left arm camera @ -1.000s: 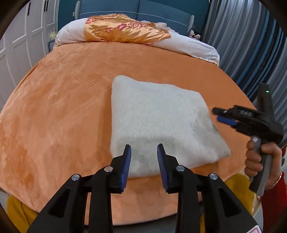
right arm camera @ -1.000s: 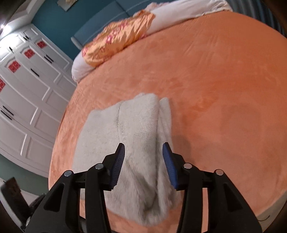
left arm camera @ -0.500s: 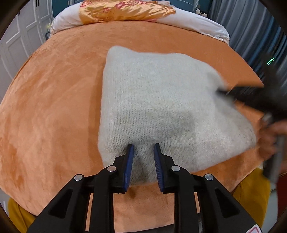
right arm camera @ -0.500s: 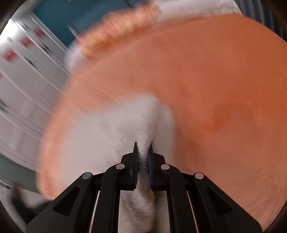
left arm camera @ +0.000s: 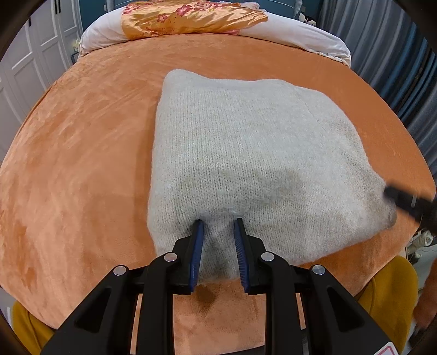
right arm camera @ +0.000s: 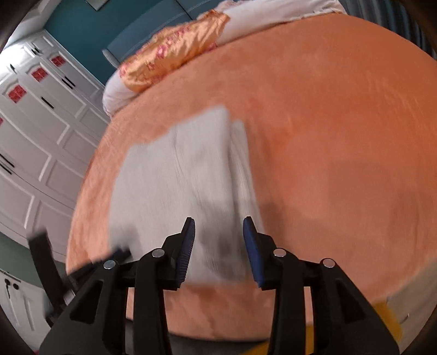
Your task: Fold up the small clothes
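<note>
From my left camera I see the folded grey sweater [left arm camera: 245,153] lying flat on the orange blanket [left arm camera: 82,169] that covers the bed, closer to the near edge than to the far one. My left gripper [left arm camera: 217,222] is down on the sweater's near edge, toward its left corner. Its fingers [left arm camera: 197,240] stand narrow, and a ridge of knit is bunched up between the blue pads, which press into it on both sides, so I read that as a grip on the sweater.

At the right edge of that view, the dark, blurred tip of my right gripper [left arm camera: 404,199] sits just beside the sweater's near right corner.

My right camera is smeared with motion. There the right gripper [right arm camera: 218,224] hangs over the near end of the sweater [right arm camera: 174,185], and its jaws are opening. The fabric shows between the fingers [right arm camera: 252,243], but the pads stand apart from it and I see nothing pinched. A folded layer runs along the sweater's right side in this view. The left gripper [right arm camera: 120,252] shows as a dark blur at the sweater's near left corner.

At the far end of the bed lies a white pillow [left arm camera: 300,38] with a shiny orange flowered cloth [left arm camera: 191,16] draped over it. White wardrobe doors [right arm camera: 35,131] stand to the left, and grey curtains [left arm camera: 404,68] hang on the right.
</note>
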Demonstrator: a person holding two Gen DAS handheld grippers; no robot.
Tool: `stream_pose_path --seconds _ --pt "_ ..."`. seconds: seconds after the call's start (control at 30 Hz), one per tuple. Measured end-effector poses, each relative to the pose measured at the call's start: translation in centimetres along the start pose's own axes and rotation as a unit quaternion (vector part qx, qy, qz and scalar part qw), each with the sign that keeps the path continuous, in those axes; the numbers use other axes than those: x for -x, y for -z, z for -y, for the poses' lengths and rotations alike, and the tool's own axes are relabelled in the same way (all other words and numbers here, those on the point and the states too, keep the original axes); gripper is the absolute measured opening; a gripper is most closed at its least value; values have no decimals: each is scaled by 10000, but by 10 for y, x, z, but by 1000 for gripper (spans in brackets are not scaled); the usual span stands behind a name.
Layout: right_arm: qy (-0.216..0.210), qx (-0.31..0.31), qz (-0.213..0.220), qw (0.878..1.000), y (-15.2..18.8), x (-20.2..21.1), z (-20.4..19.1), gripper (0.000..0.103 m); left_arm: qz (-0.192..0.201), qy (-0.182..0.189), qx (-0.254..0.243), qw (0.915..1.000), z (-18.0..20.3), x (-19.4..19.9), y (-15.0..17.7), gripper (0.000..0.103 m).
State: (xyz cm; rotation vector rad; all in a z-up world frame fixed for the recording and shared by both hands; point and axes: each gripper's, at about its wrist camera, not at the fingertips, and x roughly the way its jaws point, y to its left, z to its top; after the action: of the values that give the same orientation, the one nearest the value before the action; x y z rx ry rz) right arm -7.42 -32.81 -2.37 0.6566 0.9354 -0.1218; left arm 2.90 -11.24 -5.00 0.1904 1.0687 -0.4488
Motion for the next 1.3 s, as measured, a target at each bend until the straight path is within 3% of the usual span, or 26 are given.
stream_pose_path --seconds 0.1,0.13,0.17,0.27,0.37,0.5,0.73,0.87,1.13,1.2,1.3 --pt "95 45 -86 9999 14 -10 -1 36 -10 -34 -1 10000 2 0 1 21" --pt "137 68 -95 9998 14 -12 -1 32 -12 -38 0 10000 2 1 1 21" --pt "171 67 -106 9998 13 -13 -3 16 -11 -35 7 10000 2 0 1 21" --pt "84 97 250 9996 1 5 -14 7 -39 -10 64 10000 2 1 0 22" --pt "317 264 535 9977 -3 21 -19 6 -42 -20 81 10000 2 2 -1 22" --pt "991 194 -67 9949 12 -28 7 6 -53 -68 35 10000 4 0 1 23" --pt "728 -67 -90 9973 13 -18 18 11 -48 -204 -81 9997 7 -3 2 23" --pt "533 -203 1 9984 17 3 28 19 -30 -278 -142 9995 9 -3 3 23" --pt "458 460 442 9969 -2 33 -26 19 -14 -305 -135 9994 9 -3 3 23" --pt "511 662 296 9961 -5 21 -37 19 -10 -290 -110 9995 9 -3 3 23" --pt "659 761 -341 9943 0 -26 -35 18 -5 -207 -44 9998 5 -1 2 23"
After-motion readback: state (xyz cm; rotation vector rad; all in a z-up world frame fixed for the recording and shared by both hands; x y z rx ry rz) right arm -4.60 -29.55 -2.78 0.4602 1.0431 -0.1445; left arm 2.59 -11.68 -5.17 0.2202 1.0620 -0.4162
